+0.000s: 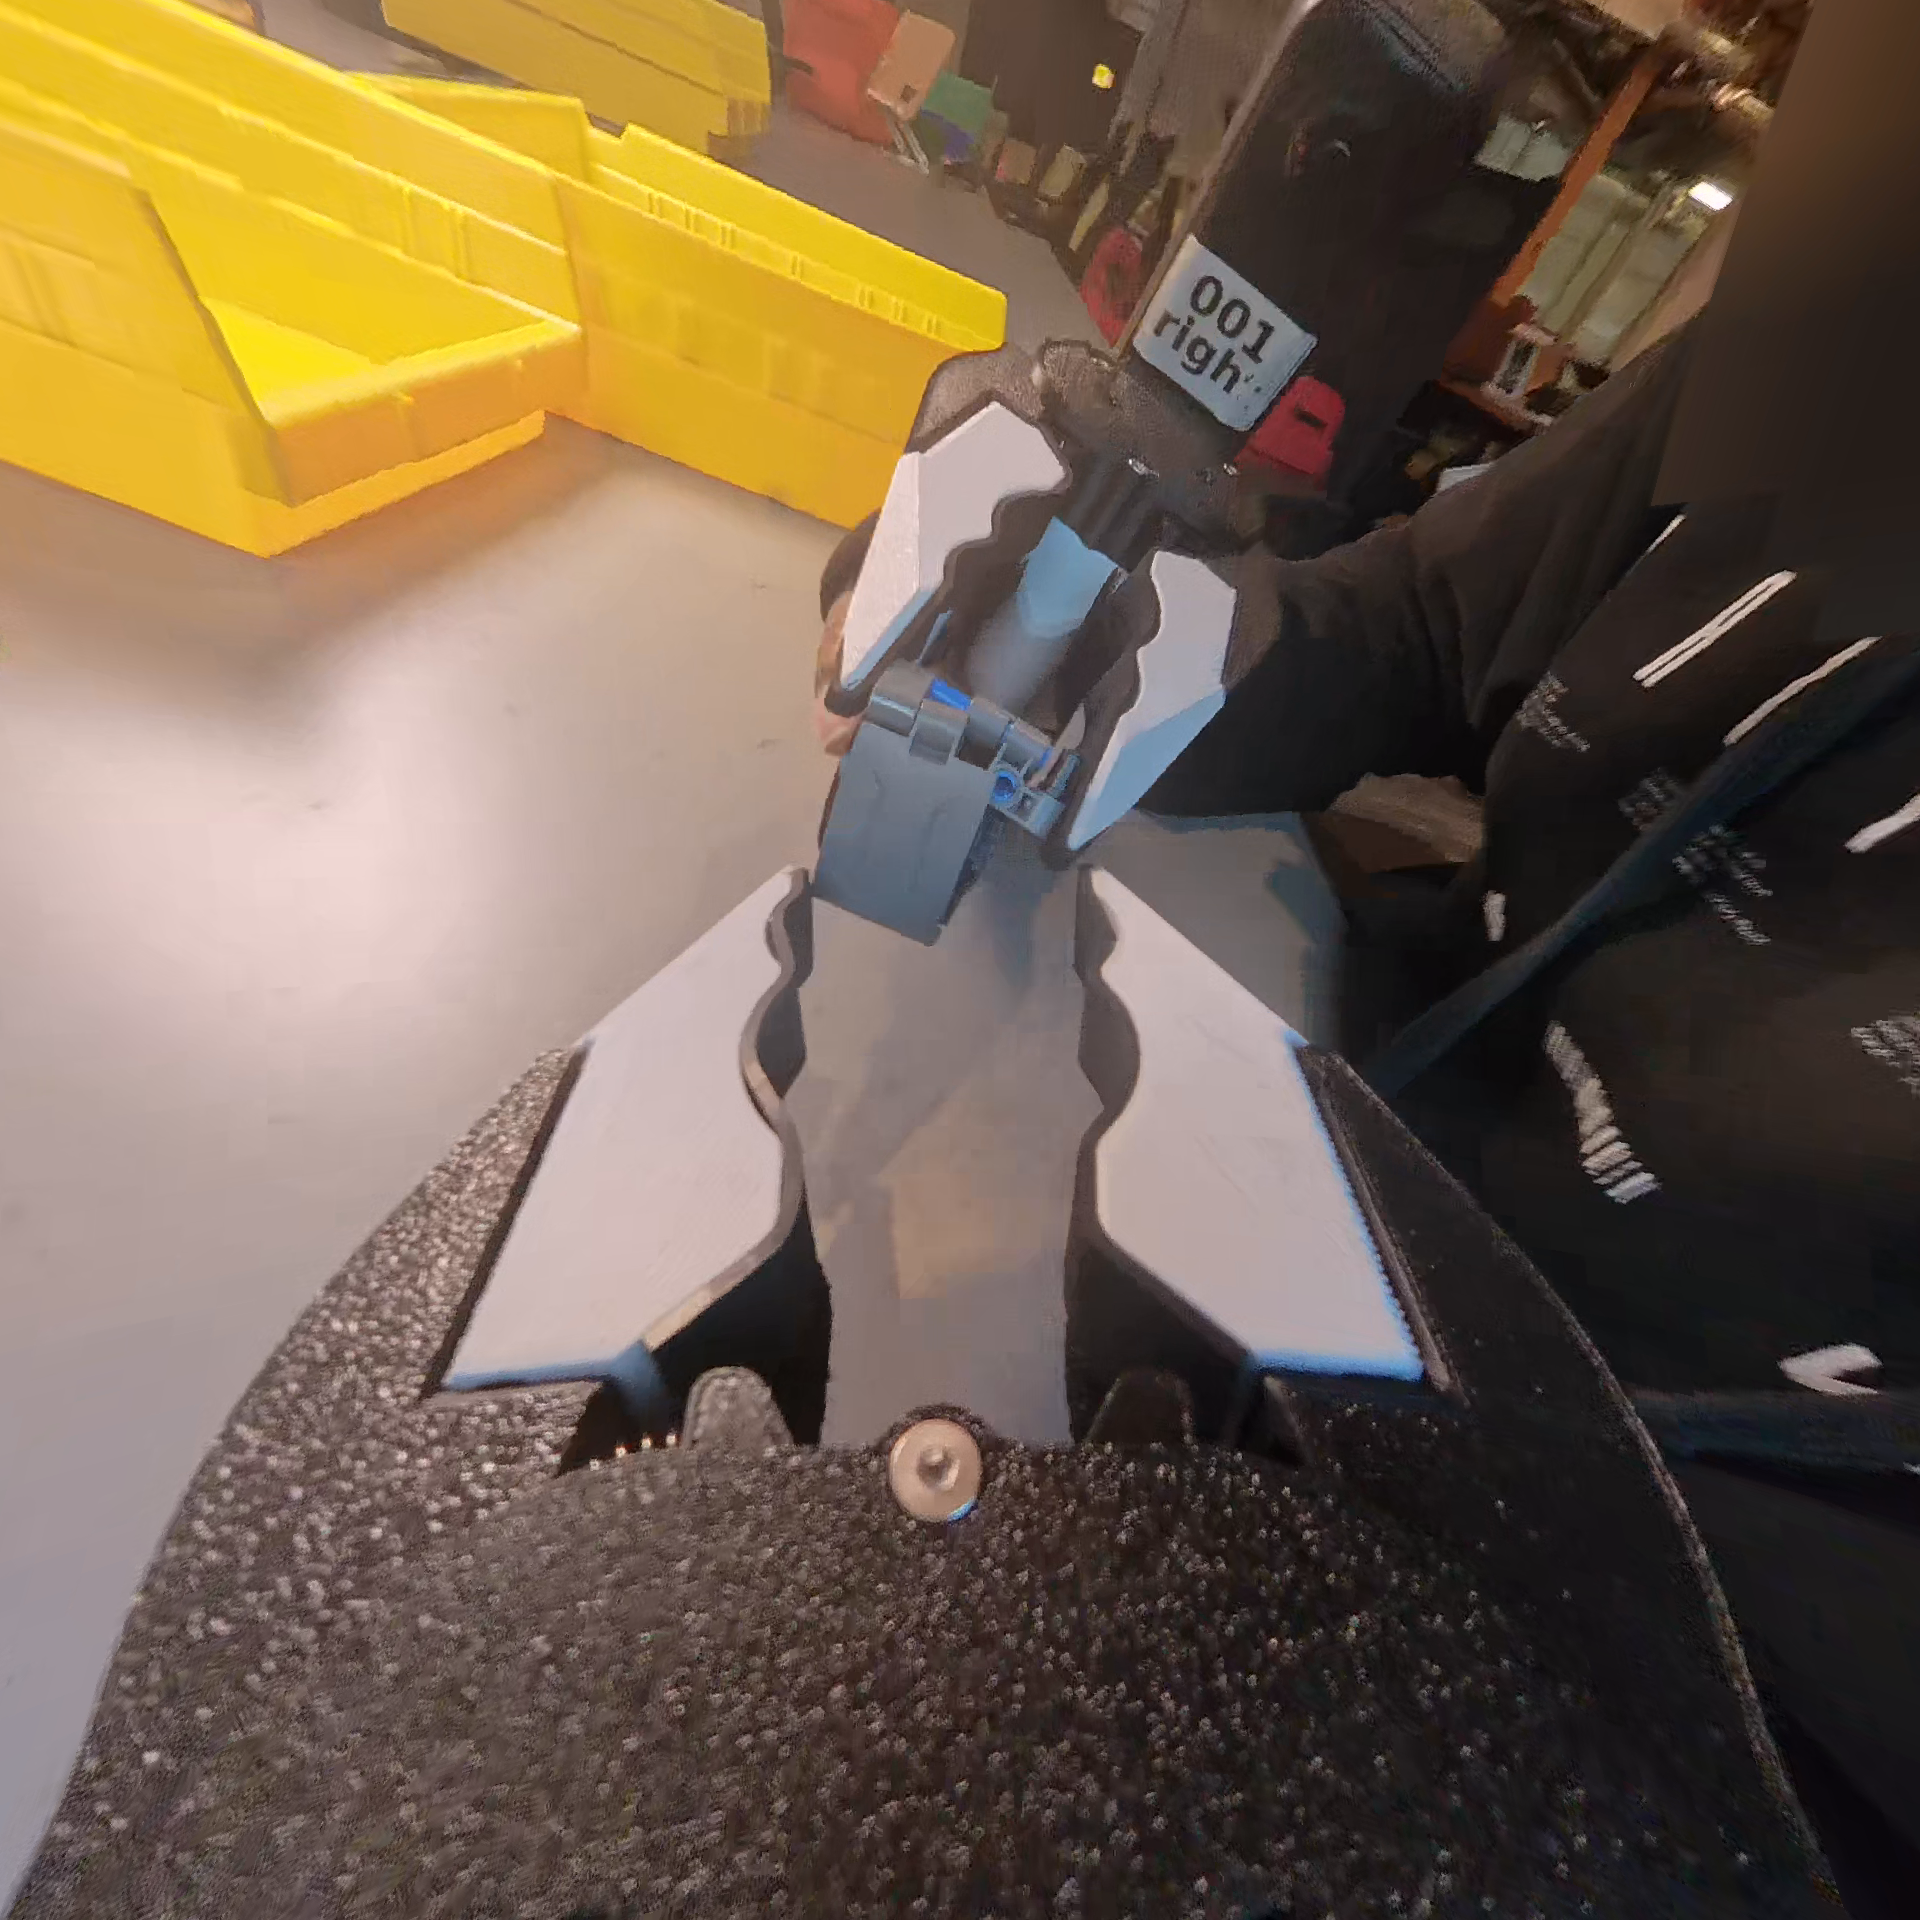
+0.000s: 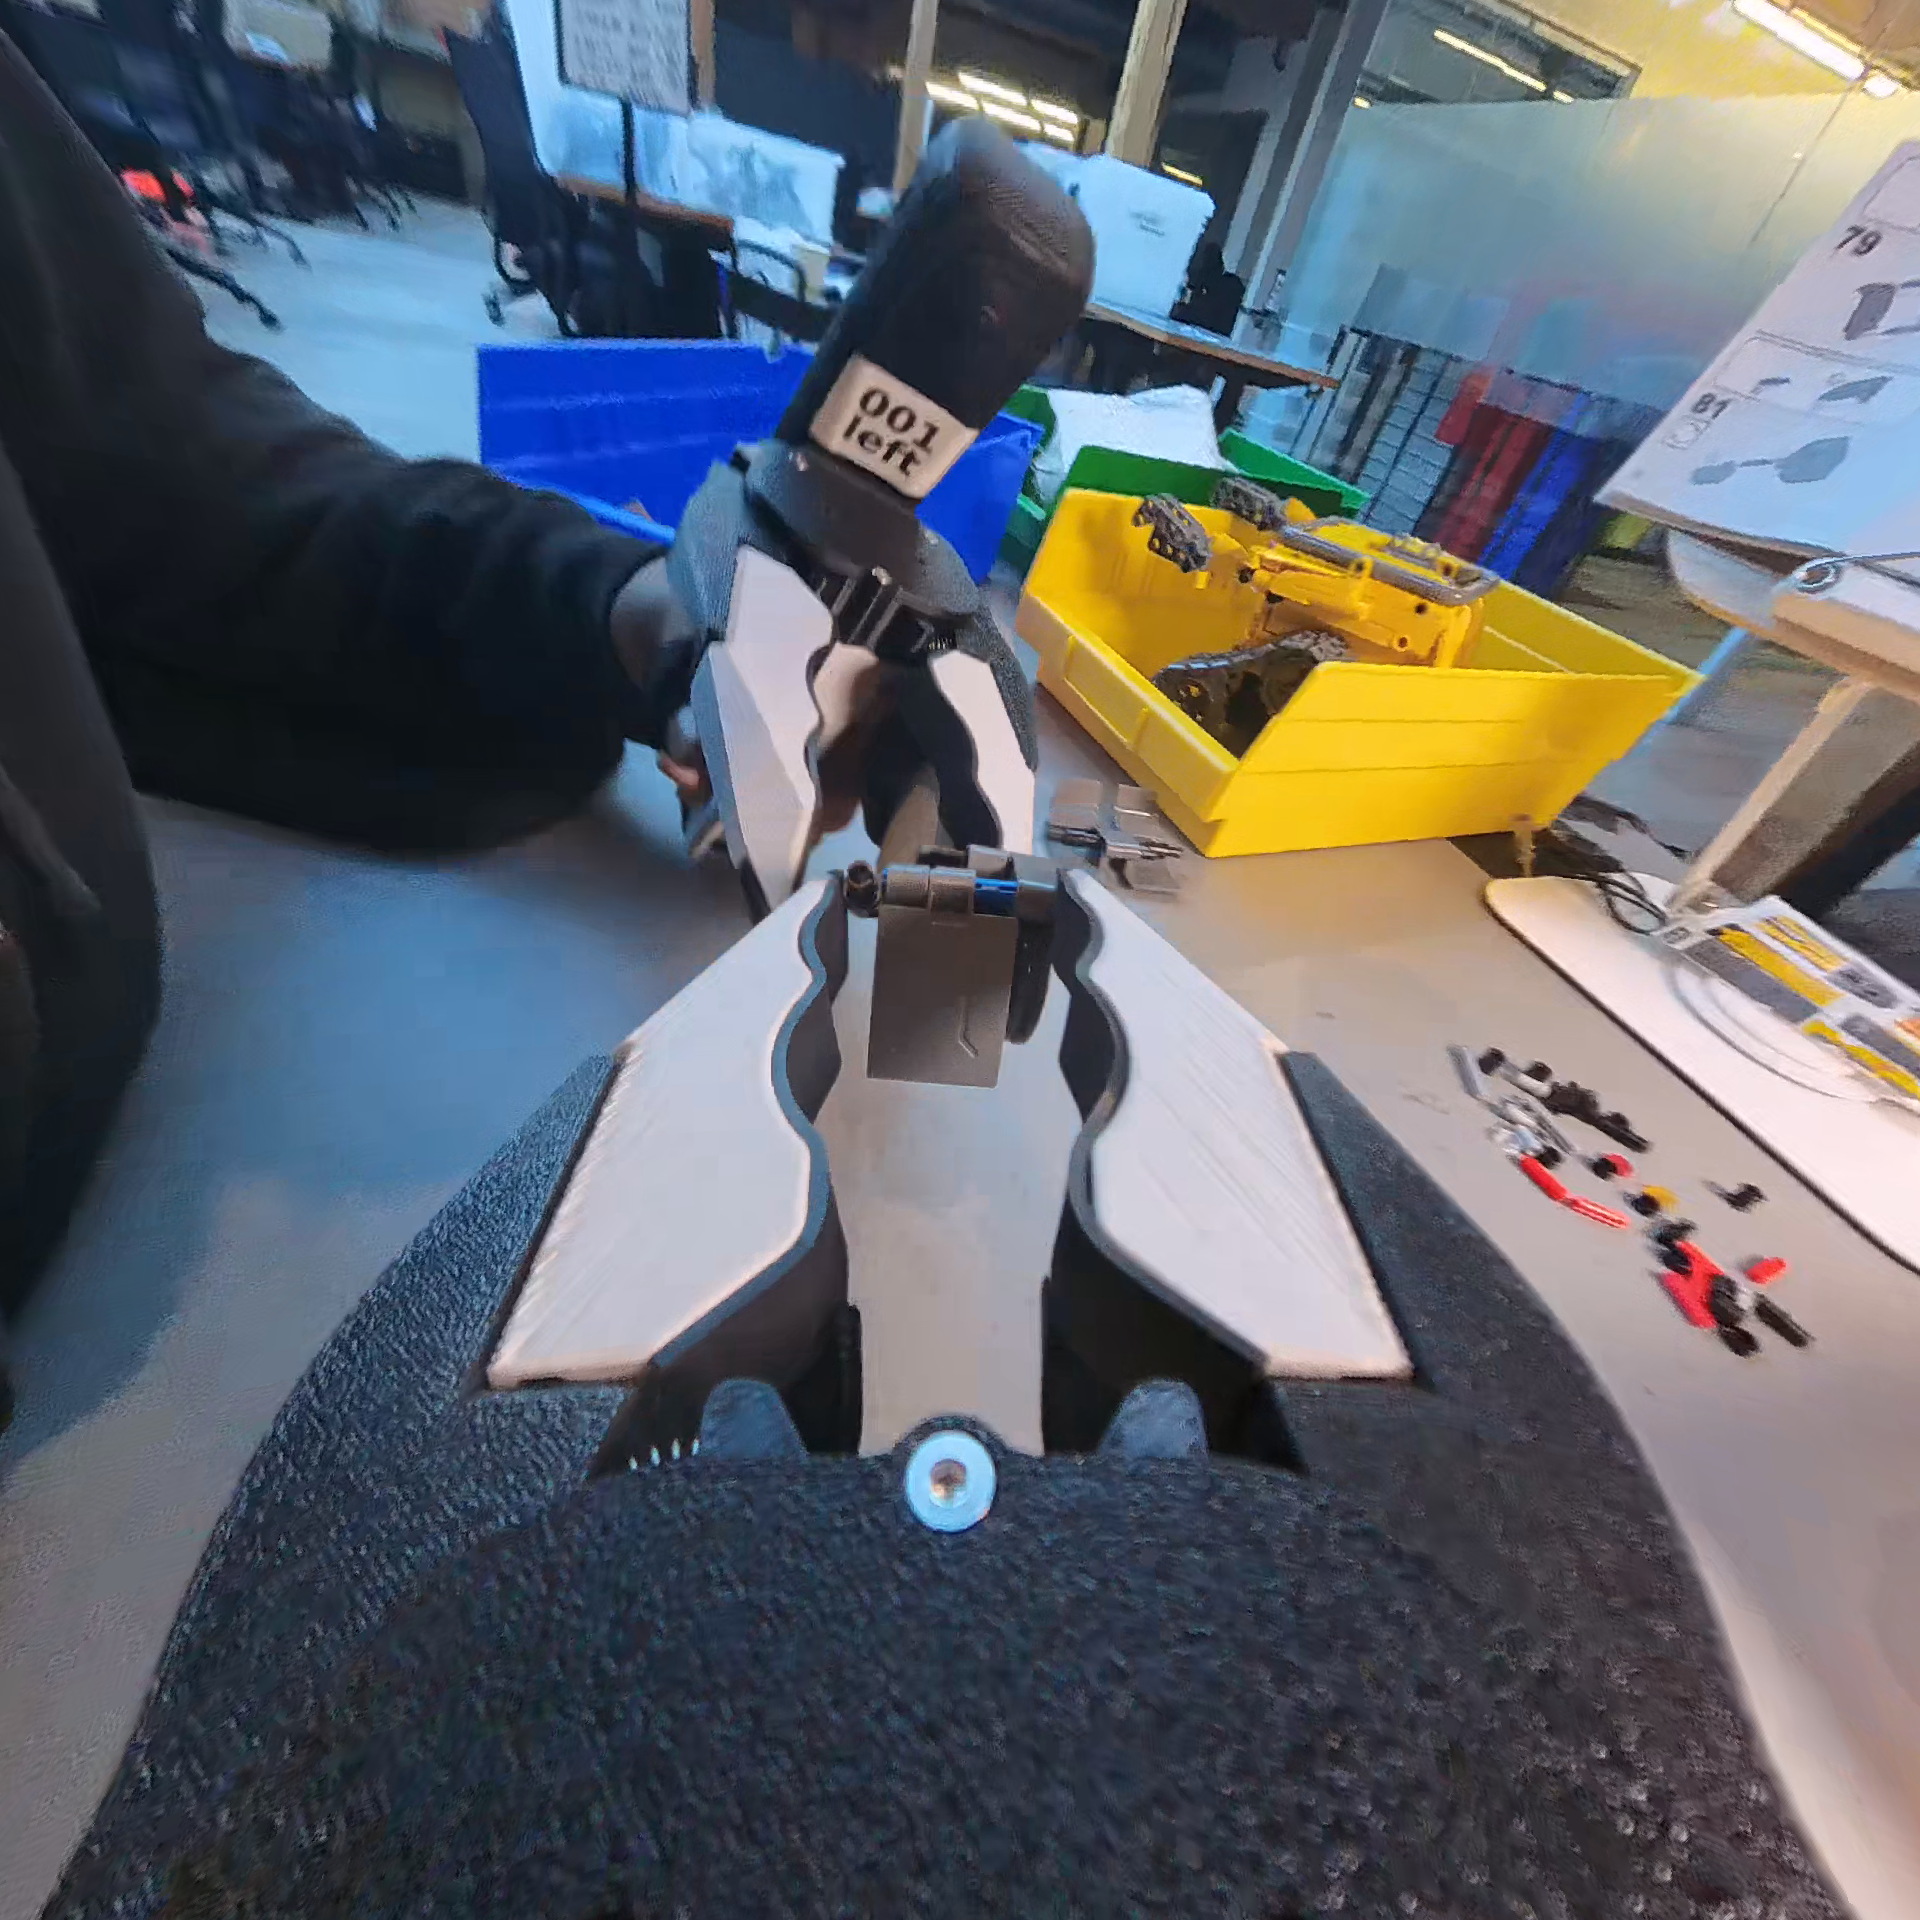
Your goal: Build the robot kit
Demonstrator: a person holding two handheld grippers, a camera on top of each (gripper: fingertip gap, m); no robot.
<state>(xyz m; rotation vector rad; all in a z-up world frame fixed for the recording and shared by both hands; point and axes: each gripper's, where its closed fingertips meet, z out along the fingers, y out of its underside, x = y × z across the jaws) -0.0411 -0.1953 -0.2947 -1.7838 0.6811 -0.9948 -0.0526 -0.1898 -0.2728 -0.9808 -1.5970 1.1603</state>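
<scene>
Right gripper (image 2: 951, 904): fingers closed onto the grey brick assembly (image 2: 940, 982) at its top bar; the assembly is pinched between the two tips and held in the air above the grey table (image 2: 1351, 935).
Left gripper (image 1: 940, 894): fingers spread apart, nothing gripped; its tips are seen just below the hanging grey panel (image 1: 899, 842), and contact cannot be told.
Assembly: a flat grey panel hung from a short bar of grey and blue pins; judged light, rigid, smooth plastic, likely to pivot or pop apart at the pin joints if squeezed off-axis.
Hold point: the bar ends are judged firmest; the panel's flat faces are a second option.
Nearby: loose grey parts (image 2: 1117, 826) lie beside a yellow bin (image 2: 1351, 748) holding a tracked yellow model (image 2: 1340, 603); small red and black pieces (image 2: 1621, 1205) are scattered at right; an instruction booklet (image 2: 1808, 395) is propped up.
Other side: empty yellow bins (image 1: 416, 343) are seen.
</scene>
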